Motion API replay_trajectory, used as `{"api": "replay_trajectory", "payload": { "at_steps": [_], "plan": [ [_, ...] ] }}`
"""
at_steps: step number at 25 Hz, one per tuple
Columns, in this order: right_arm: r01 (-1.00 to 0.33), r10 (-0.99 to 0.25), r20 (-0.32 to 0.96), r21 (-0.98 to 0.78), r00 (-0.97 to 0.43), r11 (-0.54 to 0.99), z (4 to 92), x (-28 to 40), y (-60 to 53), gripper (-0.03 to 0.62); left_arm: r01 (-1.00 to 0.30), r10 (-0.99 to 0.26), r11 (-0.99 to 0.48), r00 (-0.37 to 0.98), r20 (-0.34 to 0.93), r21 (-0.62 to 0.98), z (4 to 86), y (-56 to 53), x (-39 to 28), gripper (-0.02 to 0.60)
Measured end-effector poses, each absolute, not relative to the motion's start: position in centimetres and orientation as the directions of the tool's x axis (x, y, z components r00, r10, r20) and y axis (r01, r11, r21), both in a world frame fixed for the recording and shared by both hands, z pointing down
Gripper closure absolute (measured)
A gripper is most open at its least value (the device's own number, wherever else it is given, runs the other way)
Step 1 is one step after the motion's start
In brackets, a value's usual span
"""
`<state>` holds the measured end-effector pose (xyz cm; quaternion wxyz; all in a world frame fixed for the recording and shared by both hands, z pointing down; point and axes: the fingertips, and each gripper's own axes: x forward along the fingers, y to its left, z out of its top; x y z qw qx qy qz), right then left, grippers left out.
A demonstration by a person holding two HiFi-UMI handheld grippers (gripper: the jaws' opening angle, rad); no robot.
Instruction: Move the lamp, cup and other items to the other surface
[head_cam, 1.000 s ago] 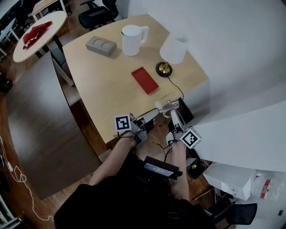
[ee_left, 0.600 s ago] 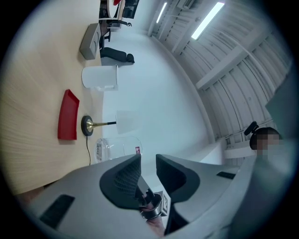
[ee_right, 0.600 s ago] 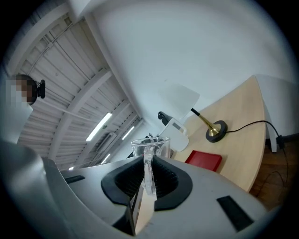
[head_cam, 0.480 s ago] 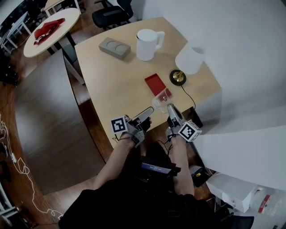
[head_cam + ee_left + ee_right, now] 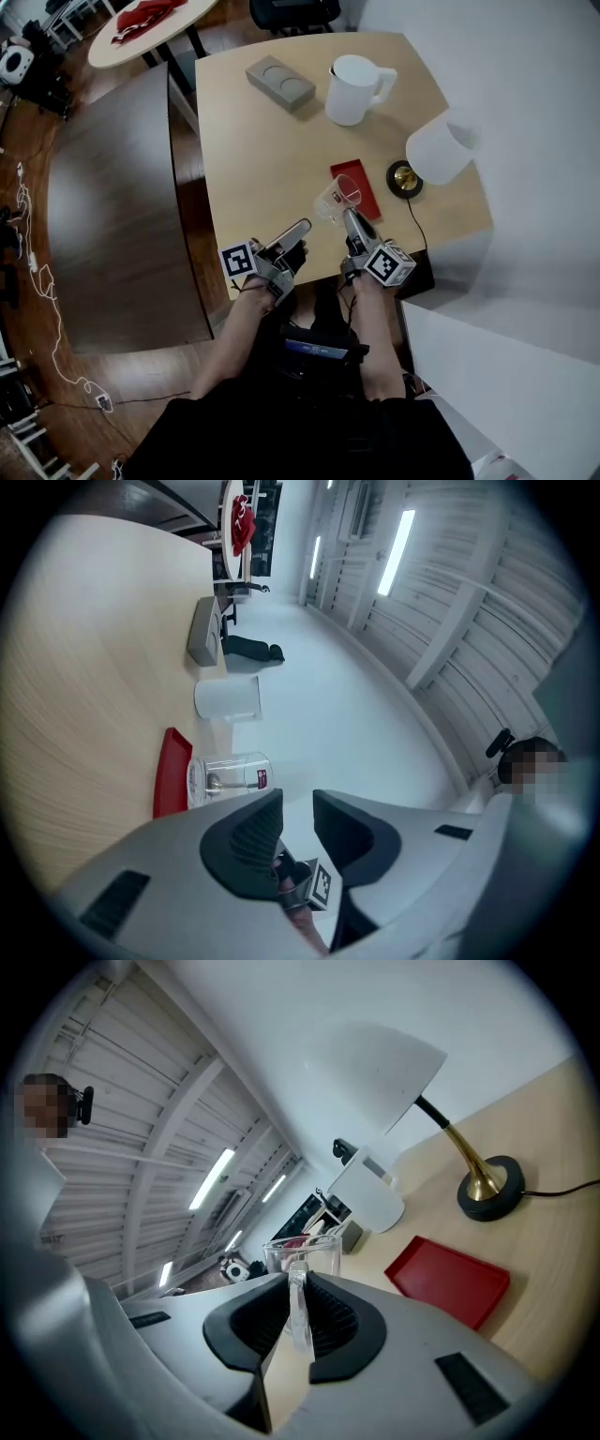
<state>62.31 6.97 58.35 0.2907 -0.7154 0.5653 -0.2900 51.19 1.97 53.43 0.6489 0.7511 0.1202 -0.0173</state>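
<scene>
My right gripper (image 5: 349,217) is shut on the handle of a clear glass cup (image 5: 337,199), which hangs just above the light wooden table (image 5: 253,178) beside the red tray (image 5: 356,187). In the right gripper view the handle sits pinched between the pads (image 5: 323,1321), with the cup (image 5: 302,1252) beyond them. The white-shaded lamp (image 5: 441,150) with a brass base stands right of the tray. Over the table's near edge my left gripper (image 5: 302,226) holds nothing; its jaws (image 5: 298,803) stand slightly apart. The cup (image 5: 230,772) lies ahead of them.
A white jug (image 5: 354,89) and a grey block (image 5: 280,82) stand at the far side of the table. The lamp's cable (image 5: 417,225) trails over the right edge. A dark table (image 5: 112,206) lies to the left, a round table with red cloth (image 5: 150,14) beyond.
Both grippers have moved forward from the table's near edge over its top. The cup has travelled with the right gripper to beside the red tray.
</scene>
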Motion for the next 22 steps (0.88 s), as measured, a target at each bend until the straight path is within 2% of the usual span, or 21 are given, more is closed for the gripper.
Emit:
{"api": "replay_trajectory", "payload": {
  "at_steps": [14, 22],
  "plan": [
    [-0.682, -0.985, 0.154, -0.713, 0.074, -0.163, 64.8, 67.3, 1.6, 0.522, 0.091, -0.028, -0.138, 0.995, -0.096, 0.986, 57.4, -0.4, 53.4, 0.466],
    [-0.725, -0.979, 0.199, -0.668, 0.039, -0.165, 67.3, 68.3, -1.5, 0.52, 0.038, -0.123, -0.129, 0.991, -0.054, 0.991, 58.4, -1.6, 52.6, 0.466]
  ]
}}
